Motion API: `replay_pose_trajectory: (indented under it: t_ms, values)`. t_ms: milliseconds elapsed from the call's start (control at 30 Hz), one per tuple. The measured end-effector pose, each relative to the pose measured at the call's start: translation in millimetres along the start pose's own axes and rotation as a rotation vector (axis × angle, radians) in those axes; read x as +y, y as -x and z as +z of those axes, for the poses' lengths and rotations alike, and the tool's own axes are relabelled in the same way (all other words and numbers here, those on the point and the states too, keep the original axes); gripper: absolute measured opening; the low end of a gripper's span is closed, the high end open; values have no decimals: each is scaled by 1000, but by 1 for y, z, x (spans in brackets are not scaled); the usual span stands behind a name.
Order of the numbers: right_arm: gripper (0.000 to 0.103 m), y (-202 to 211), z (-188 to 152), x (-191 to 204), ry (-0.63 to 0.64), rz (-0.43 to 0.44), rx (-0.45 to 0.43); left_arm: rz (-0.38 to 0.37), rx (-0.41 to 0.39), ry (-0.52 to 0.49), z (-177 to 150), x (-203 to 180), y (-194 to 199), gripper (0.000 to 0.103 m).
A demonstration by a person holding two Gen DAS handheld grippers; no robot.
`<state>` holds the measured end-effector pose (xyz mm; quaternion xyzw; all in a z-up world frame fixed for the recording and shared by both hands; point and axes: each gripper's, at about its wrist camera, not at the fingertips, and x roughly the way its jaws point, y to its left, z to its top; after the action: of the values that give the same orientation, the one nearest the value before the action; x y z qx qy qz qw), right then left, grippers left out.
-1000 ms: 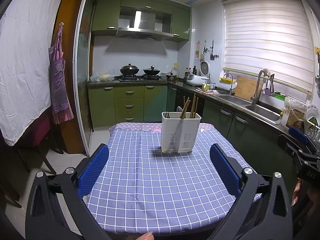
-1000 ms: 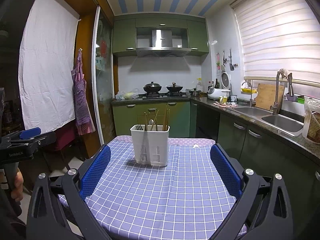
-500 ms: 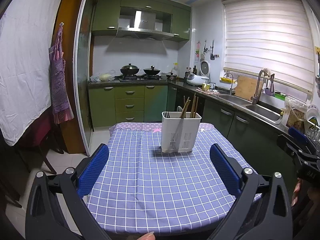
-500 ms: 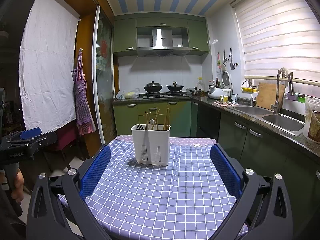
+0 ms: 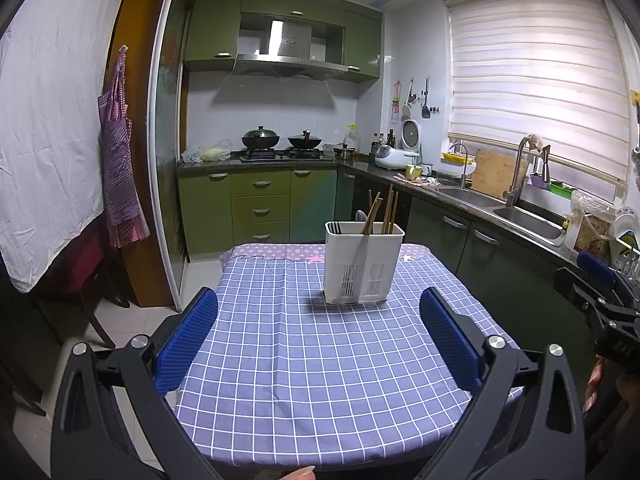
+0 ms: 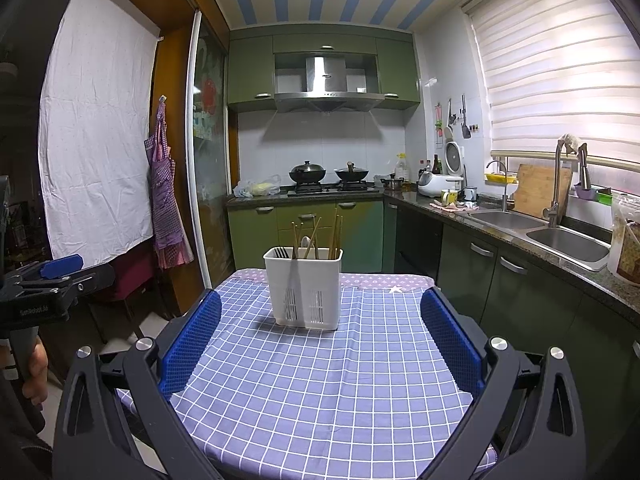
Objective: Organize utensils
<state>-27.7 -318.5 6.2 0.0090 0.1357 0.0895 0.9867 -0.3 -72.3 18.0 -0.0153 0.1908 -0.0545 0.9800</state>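
Note:
A white utensil holder stands upright on the far part of the table with the blue checked cloth. It also shows in the right wrist view. Wooden chopsticks, dark fork tines and a spoon stick out of it. My left gripper is open and empty, held over the near half of the table. My right gripper is open and empty too, likewise short of the holder. Each gripper shows at the edge of the other's view.
Green kitchen cabinets and a dark counter with a sink run along the right. A stove with two pans is at the back. An apron and a white sheet hang at the left.
The right gripper has lifted slightly, so the holder sits a little lower in its view. The left gripper has hardly moved.

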Motion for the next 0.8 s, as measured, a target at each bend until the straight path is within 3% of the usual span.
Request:
replay_pose_trajectory:
  t_ms: [800]
  values:
    - [98, -3, -3, 5, 3, 5, 14, -23, 7, 18, 5, -3, -1, 96]
